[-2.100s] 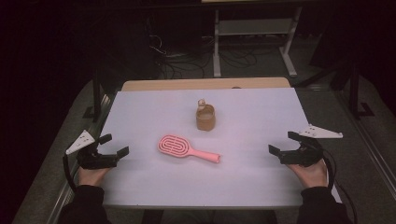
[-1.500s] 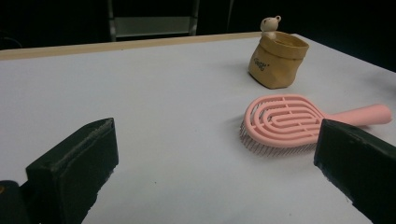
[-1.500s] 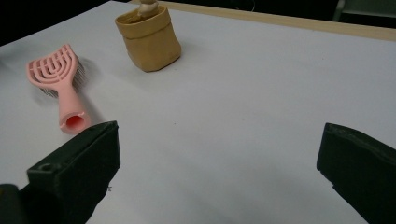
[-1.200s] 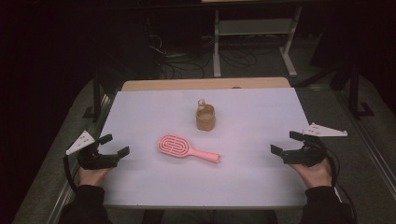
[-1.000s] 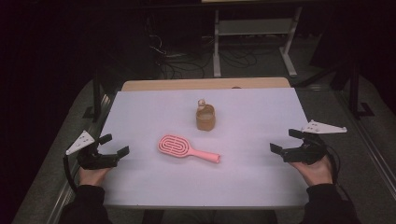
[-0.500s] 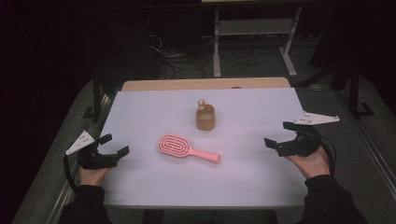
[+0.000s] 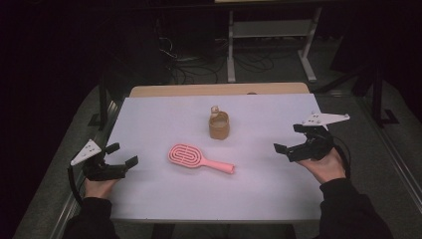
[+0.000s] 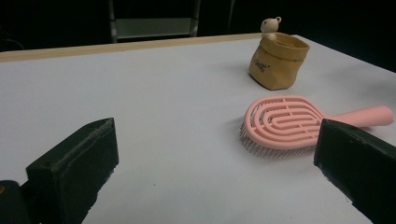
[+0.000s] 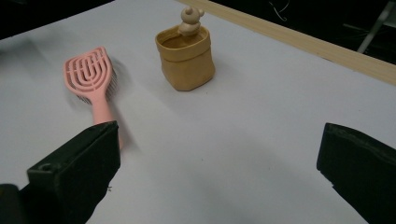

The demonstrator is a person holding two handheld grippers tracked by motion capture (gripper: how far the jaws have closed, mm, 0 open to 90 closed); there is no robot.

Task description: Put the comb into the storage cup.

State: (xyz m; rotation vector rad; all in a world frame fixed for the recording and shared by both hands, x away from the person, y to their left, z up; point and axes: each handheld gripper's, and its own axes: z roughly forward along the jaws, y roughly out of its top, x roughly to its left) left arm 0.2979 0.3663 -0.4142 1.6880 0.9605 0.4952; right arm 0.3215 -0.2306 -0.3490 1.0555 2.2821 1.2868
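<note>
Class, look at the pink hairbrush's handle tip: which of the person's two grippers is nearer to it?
Right. The right gripper sits just beyond the tip of the pink hairbrush. The left gripper lies past the brush head, at the opposite end. Both are open, touching nothing.

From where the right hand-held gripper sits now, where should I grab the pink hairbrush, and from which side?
Take the pink hairbrush by its slim handle, near the end pointing toward the right hand-held gripper. It lies flat, bristles down, so probably come from above with the jaws straddling the handle across its width. The head is broad and looks harder to span.
</note>
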